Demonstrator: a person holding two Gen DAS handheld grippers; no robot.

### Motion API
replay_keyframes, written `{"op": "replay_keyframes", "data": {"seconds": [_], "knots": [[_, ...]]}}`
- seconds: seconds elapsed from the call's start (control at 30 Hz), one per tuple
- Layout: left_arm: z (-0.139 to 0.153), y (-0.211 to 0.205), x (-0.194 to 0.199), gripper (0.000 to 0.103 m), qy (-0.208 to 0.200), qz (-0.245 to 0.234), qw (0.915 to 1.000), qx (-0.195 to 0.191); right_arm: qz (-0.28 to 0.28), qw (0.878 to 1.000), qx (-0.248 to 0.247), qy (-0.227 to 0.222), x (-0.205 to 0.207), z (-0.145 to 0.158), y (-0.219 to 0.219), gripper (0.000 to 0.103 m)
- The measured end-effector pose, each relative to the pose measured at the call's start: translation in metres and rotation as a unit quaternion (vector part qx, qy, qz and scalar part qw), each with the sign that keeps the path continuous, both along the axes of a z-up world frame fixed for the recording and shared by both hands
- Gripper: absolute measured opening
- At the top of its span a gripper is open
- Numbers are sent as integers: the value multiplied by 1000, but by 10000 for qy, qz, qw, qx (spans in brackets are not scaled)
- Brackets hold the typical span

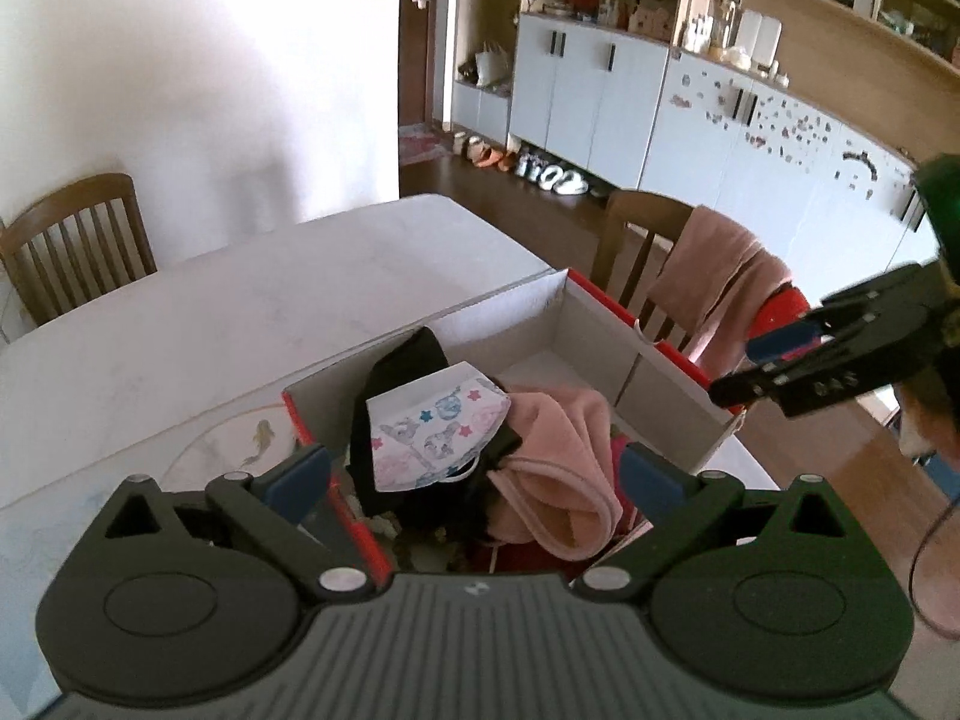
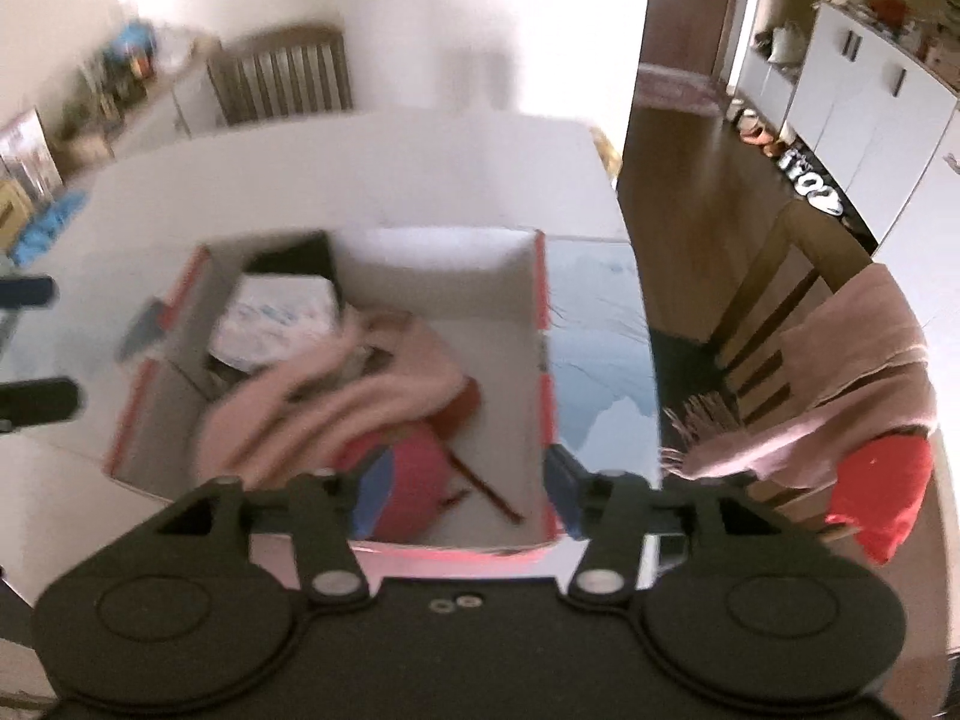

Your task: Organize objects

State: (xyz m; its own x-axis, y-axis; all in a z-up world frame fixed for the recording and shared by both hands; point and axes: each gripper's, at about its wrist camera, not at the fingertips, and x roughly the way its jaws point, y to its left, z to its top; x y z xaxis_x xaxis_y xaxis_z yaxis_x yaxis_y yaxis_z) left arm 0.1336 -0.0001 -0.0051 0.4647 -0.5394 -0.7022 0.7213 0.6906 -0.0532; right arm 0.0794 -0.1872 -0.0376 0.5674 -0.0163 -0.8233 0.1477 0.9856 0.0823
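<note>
A cardboard box (image 1: 606,324) with red outer edges and a plain white inside stands on the white table (image 1: 252,312), directly below and ahead of both grippers. The left gripper (image 1: 474,480) hangs over its near end with its blue-padded fingers (image 1: 300,480) spread wide and nothing between them. Just beyond those fingers a printed face mask (image 1: 432,438), white with blue and pink cartoon animals and stars, lies on top of a black garment (image 1: 402,372). To its right a pink knitted cloth (image 1: 564,468) is bunched in folds, and a red item (image 1: 522,558) shows under it, mostly covered.

The right gripper (image 2: 462,486) is also spread, its jaws apart over the near right corner of the box and gripping nothing. From its camera the contents are smeared by motion blur: the mask (image 2: 276,324) reads only as a pale patch, the pink cloth (image 2: 360,396) as streaks. Near its left finger sits a red and blue object (image 2: 408,480) that cannot be identified, and thin red sticks or straps (image 2: 486,486) lie on the box floor. The far half of the box (image 2: 456,276) is bare.
</note>
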Motion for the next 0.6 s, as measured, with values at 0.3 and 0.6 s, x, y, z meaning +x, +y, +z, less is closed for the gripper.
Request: {"op": "replay_keyframes", "data": {"seconds": [0.3,0.6], "knots": [[-1,35,-16,103,-23,-49,9995,-325,-397,9944,-65,-978,-50,26,53,84],[-1,62,-38,103,-240,-150,9980,-561,-705,9809,-344,-1781,-86,32,92,102]]}}
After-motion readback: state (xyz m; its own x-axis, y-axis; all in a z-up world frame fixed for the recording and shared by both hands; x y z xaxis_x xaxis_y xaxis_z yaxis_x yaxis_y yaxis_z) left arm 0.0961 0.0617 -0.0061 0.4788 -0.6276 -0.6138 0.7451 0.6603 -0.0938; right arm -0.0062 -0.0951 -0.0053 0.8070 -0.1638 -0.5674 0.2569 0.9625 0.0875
